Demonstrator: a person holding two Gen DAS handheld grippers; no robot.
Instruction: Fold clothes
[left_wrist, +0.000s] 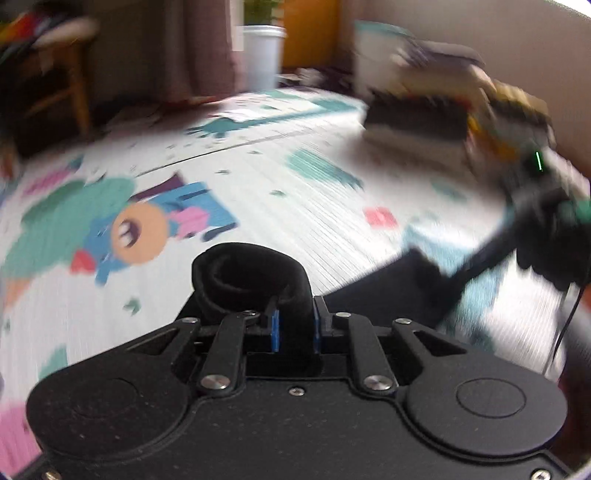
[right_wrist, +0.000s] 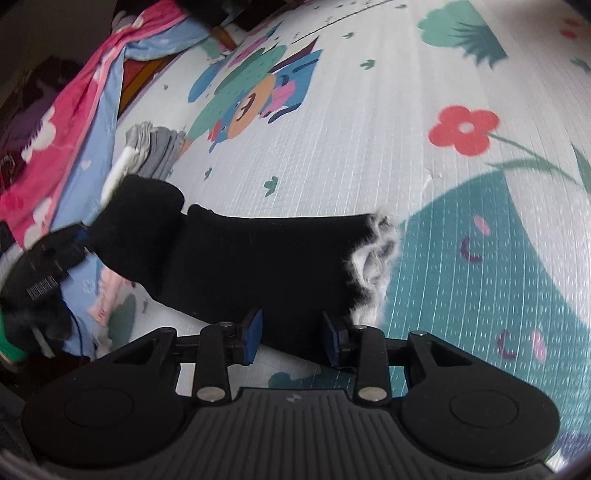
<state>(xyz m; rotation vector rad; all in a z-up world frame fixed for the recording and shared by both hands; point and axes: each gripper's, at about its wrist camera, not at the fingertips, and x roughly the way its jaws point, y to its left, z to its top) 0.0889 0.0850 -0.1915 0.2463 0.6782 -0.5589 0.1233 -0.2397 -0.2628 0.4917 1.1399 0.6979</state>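
A long black garment (right_wrist: 258, 262) with a fuzzy white lining at its right end (right_wrist: 373, 266) lies across the play mat (right_wrist: 369, 147). My left gripper (left_wrist: 295, 325) is shut on the garment's other end (left_wrist: 251, 277), which curls up in a roll above the blue pads (left_wrist: 275, 326). In the right wrist view the left gripper (right_wrist: 79, 236) shows at the far left, holding that end lifted. My right gripper (right_wrist: 291, 338) is open, its blue pads (right_wrist: 255, 334) standing either side of the garment's near edge. The left wrist view is motion-blurred.
A stack of folded clothes (left_wrist: 424, 110) sits at the back right of the mat. Folded grey items (right_wrist: 157, 147) and pink floral fabric (right_wrist: 55, 140) lie to the left. A white plant pot (left_wrist: 264, 55) and a wooden chair (left_wrist: 70, 81) stand beyond the mat.
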